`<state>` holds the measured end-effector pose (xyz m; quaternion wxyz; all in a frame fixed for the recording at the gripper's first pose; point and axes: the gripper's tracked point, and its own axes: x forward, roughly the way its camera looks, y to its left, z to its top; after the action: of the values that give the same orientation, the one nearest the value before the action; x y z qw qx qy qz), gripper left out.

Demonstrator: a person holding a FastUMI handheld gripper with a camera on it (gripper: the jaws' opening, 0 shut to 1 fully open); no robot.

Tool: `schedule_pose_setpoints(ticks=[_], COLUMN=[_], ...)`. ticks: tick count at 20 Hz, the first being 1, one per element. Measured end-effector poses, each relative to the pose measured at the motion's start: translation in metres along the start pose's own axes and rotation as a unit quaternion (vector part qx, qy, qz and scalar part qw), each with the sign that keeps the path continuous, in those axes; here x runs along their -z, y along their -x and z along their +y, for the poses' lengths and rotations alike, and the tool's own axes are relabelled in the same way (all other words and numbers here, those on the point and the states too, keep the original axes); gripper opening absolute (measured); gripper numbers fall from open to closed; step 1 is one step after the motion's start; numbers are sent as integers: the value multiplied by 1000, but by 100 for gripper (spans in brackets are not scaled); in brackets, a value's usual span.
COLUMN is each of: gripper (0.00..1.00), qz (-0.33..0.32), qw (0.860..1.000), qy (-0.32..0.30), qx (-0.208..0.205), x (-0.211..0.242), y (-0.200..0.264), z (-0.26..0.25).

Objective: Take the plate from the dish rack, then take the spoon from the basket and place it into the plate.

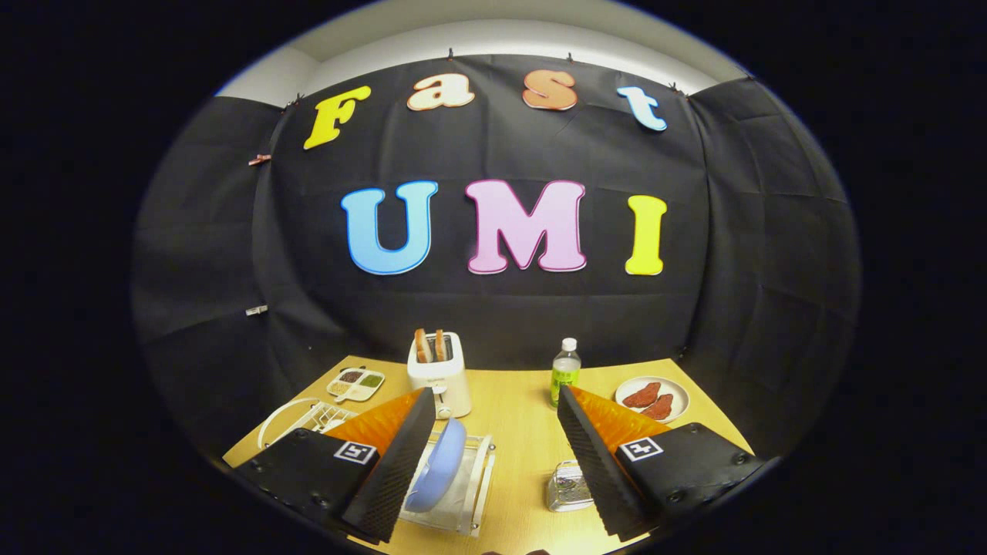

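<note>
Gripper (493,462) fingers wide apart, holding nothing. Plate (438,465) on edge in dish rack (472,493), 7 o'clock; basket (567,487) 5 o'clock. Risk: left finger clips plate rim, tips it.

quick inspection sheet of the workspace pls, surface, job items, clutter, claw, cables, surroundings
surface: wooden table, dry and bare between the things.
job's things: blue plate stands on edge in the dish rack, next to the left finger; mesh basket sits by the right finger, and the spoon cannot be made out.
clutter: toaster with bread, bottle, white plate with red pieces, divided tray, white wire rack.
grippers: claw open, fingers wide apart, holding nothing, above the table.
cables: nothing seen.
surroundings: black cloth wall behind the table.
</note>
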<state>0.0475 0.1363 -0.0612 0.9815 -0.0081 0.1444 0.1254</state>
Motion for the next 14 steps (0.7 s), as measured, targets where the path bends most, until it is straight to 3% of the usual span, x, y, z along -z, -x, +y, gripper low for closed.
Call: schedule_pose_setpoints(ticks=[5,10,12,14], gripper=[98,98,95,85], qz=[93,205,247,264], qw=[995,978,968,964], qy=[40,44,24,11], qx=[-22,-21,-25,-14], x=[52,117,137,144], y=[-39,-72,-74,-84], z=[28,39,48,45])
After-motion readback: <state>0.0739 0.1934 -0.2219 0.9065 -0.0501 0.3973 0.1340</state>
